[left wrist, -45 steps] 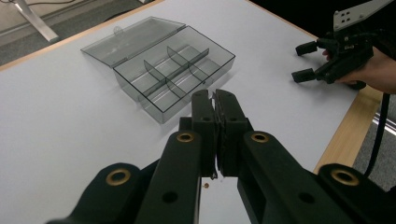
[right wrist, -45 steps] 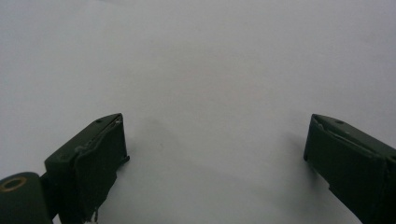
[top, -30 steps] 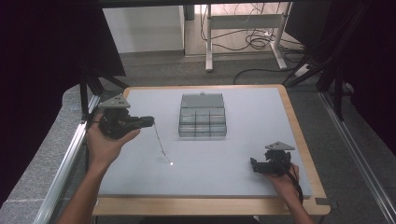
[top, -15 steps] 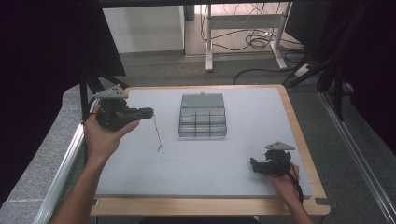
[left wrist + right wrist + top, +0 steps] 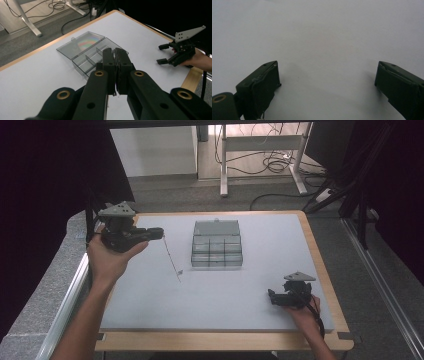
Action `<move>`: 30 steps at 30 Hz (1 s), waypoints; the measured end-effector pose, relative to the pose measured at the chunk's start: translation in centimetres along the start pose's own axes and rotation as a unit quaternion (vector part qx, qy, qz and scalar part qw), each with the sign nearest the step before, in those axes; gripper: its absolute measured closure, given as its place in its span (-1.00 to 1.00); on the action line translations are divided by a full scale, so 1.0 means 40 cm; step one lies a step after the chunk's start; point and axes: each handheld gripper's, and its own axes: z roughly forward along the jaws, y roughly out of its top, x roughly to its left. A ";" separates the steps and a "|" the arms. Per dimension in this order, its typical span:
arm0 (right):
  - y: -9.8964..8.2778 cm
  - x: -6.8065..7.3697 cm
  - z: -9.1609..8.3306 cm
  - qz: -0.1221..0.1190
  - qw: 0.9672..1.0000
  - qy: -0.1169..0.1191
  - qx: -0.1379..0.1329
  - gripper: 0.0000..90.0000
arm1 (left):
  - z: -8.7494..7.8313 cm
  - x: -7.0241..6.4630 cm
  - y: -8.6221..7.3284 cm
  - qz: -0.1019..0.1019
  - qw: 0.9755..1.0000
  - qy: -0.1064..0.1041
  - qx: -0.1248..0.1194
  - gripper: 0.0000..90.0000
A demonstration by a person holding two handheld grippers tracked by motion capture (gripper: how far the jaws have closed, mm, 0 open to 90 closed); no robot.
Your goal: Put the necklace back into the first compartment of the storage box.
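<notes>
Claws: two; left claw (image 5: 159, 233) pinching one thin wire (image 5: 172, 258), right claw (image 5: 271, 297) wide; one clear box (image 5: 217, 245).

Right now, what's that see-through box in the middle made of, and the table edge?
The compartment box looks like clear, glossy plastic: you see through it, and its open lid throws a rainbow sheen. The table edge looks like light wood, matte, though it could be laminate.

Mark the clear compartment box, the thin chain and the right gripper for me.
clear compartment box (image 5: 217, 251): high view, centre dividers.
thin chain (image 5: 171, 258): high view, mid-length of hanging strand.
right gripper (image 5: 272, 296): high view, between its open fingertips.
</notes>
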 end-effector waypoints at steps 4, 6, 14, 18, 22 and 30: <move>0.000 0.000 0.000 0.001 1.000 0.000 0.000 -0.88 | 0.001 0.000 0.013 0.000 1.000 0.003 0.000 0.97; 0.000 0.000 0.000 0.001 1.000 0.000 0.000 -0.88 | 0.002 0.000 0.019 0.001 1.000 0.003 0.001 0.97; 0.000 0.000 0.000 0.000 1.000 0.000 0.000 -0.88 | 0.009 0.002 0.040 0.000 1.000 0.006 0.002 0.97; 0.000 0.000 0.000 0.001 1.000 0.000 0.000 -0.88 | 0.016 0.002 0.053 0.000 1.000 0.007 0.003 0.97; 0.000 0.000 0.000 0.001 1.000 0.000 0.000 -0.88 | 0.026 0.002 0.066 0.000 1.000 0.006 0.004 0.97; 0.000 0.000 0.001 0.001 1.000 -0.001 -0.001 -0.88 | 0.048 0.004 0.096 -0.002 1.000 0.007 0.004 0.97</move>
